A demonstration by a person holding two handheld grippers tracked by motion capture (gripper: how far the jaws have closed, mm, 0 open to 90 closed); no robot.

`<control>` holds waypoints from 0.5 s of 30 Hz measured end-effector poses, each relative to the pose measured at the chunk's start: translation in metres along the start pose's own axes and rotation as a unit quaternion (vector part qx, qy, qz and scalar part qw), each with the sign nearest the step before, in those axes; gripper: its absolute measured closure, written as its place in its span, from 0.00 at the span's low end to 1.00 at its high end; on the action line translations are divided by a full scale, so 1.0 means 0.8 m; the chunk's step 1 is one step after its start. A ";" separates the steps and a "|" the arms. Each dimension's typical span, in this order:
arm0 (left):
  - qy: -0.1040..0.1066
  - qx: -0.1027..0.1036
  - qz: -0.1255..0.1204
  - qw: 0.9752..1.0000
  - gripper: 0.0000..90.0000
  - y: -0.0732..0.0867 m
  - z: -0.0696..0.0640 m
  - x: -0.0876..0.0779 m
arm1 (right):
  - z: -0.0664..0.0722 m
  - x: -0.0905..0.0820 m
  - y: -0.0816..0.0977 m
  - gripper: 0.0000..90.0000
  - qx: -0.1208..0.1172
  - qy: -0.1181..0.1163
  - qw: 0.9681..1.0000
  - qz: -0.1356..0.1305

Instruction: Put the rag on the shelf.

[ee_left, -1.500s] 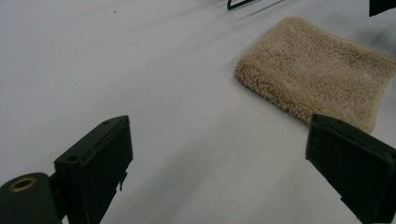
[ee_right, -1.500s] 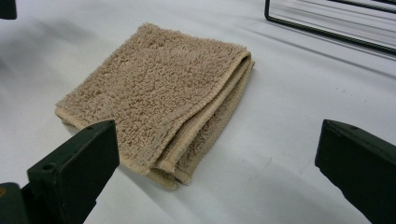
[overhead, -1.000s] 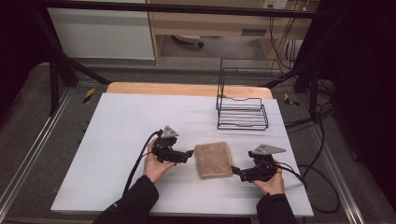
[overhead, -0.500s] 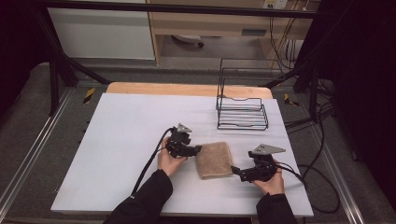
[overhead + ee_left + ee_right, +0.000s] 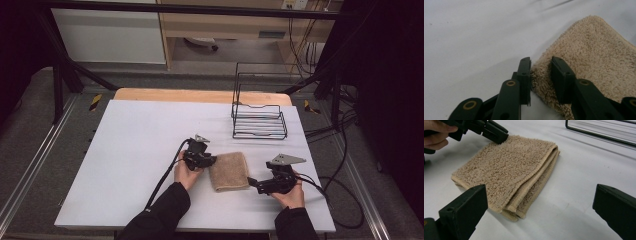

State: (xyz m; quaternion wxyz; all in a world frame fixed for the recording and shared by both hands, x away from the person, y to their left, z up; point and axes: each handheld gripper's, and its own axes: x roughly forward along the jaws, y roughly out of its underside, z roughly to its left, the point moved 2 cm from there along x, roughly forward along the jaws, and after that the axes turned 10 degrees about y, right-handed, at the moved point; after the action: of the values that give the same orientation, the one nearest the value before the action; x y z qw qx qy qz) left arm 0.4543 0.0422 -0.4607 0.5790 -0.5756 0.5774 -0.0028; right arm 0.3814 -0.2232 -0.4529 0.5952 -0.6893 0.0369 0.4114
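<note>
Folded tan terry towel (image 5: 229,171) lies flat on the white surface (image 5: 140,145), toward the near edge, between the two hands and well in front of the black wire rack (image 5: 259,120).

Left hand-held gripper (image 5: 209,161) is at the towel's left edge. In the left gripper view its jaws have just been closing and now pinch the towel's edge (image 5: 541,75), pile bunched between the two pads; I read this as grasping the towel. The right gripper view shows the same jaw tips pressed onto the towel's far corner (image 5: 496,136).

Right hand-held gripper (image 5: 252,183) sits just beside the towel's near right corner, apart from it. Its jaws stand wide and released, nothing between them; the towel's layered folded edge (image 5: 529,187) faces this gripper.

Towel stays flat on the surface, not lifted.
</note>
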 end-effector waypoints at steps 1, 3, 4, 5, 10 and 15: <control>-0.002 0.000 0.000 1.000 0.77 0.000 -0.001 0.000 | 0.000 0.000 0.000 0.01 0.000 0.001 1.000 0.001; -0.003 0.000 0.003 1.000 0.79 0.000 -0.001 0.000 | 0.000 0.000 0.000 0.01 0.001 0.001 1.000 0.002; -0.003 -0.002 0.002 1.000 0.79 0.000 -0.002 0.001 | 0.000 0.000 0.000 0.01 0.003 0.000 1.000 0.002; -0.004 -0.002 0.002 1.000 0.80 0.000 -0.002 0.001 | 0.000 0.000 -0.001 0.01 0.006 -0.001 1.000 0.002; -0.013 0.008 0.002 1.000 0.83 0.001 -0.004 0.002 | -0.002 0.002 -0.002 0.01 0.006 0.002 1.000 -0.001; -0.015 0.025 0.001 1.000 0.84 0.004 -0.005 0.002 | -0.003 0.004 -0.005 0.02 0.014 0.003 1.000 -0.007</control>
State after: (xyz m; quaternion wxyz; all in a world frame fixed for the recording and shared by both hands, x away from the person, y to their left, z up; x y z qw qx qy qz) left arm 0.4503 0.0390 -0.4625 0.6018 -0.5606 0.5688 -0.0080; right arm 0.3867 -0.2225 -0.4518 0.6075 -0.6824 0.0401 0.4045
